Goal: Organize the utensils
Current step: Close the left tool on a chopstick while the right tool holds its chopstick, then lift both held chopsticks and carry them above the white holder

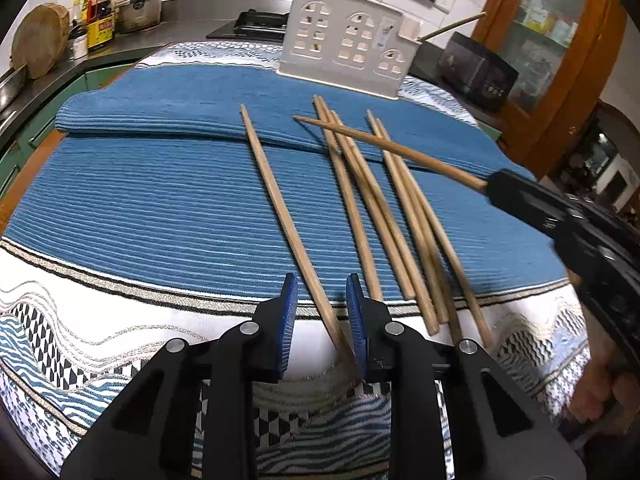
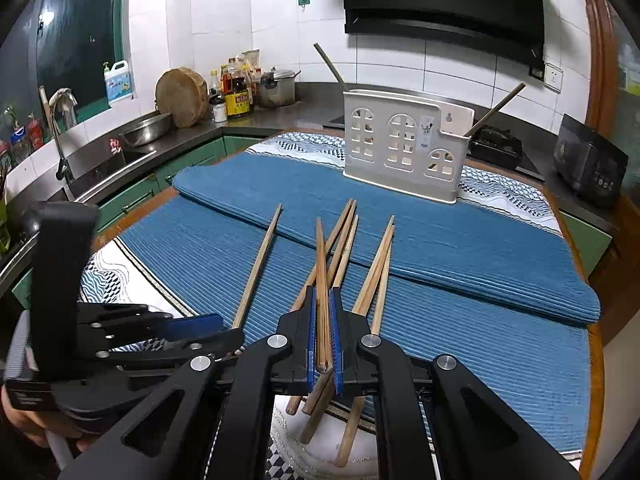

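Chopsticks (image 1: pixel 360 200) lie loose on a blue mat (image 1: pixel 160 200); right claw (image 2: pixel 324 332) grips one chopstick (image 2: pixel 321 264), left claw (image 1: pixel 320 312) narrowly straddles another (image 1: pixel 276 200), not visibly pinching it, white holder (image 1: pixel 344 40) behind.

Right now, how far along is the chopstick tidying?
Barely begun. One stick already leans in the white holder. In hand: the right gripper is shut on one chopstick, lifted off the mat; the left gripper straddles a lone chopstick, pads not yet pressing. Left: the five chopsticks lying loose.
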